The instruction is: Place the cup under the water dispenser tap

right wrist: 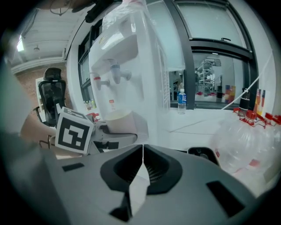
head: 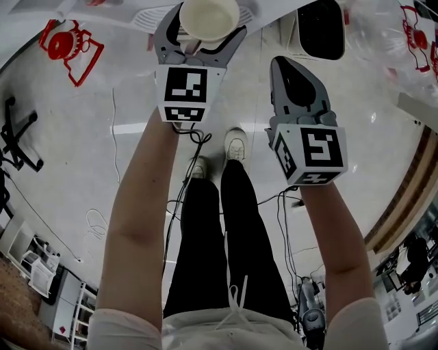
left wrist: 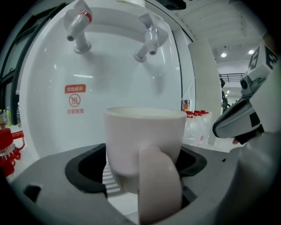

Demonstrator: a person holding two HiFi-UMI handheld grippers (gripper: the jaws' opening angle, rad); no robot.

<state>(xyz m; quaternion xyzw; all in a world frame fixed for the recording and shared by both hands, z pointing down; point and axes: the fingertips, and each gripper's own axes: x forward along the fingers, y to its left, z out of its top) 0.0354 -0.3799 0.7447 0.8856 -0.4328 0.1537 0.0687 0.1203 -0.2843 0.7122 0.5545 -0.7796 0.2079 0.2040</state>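
Observation:
A cream cup [head: 209,19] sits gripped between the jaws of my left gripper [head: 204,39], upright, with its handle [left wrist: 159,184] pointing back at the camera. In the left gripper view the cup [left wrist: 145,136] is in front of the white water dispenser [left wrist: 109,74], below its red tap [left wrist: 78,27] and its blue tap [left wrist: 148,41], roughly between the two. My right gripper [head: 293,68] hangs to the right of the cup, shut with nothing in it. In the right gripper view the dispenser [right wrist: 120,74] and the cup [right wrist: 117,116] lie ahead to the left.
A red warning label [left wrist: 75,99] marks the dispenser front. Clear water jugs with red caps [right wrist: 248,136] lie at the right on the white counter [right wrist: 193,121]. A small bottle [right wrist: 182,101] stands by the window. An office chair [right wrist: 50,94] is far left.

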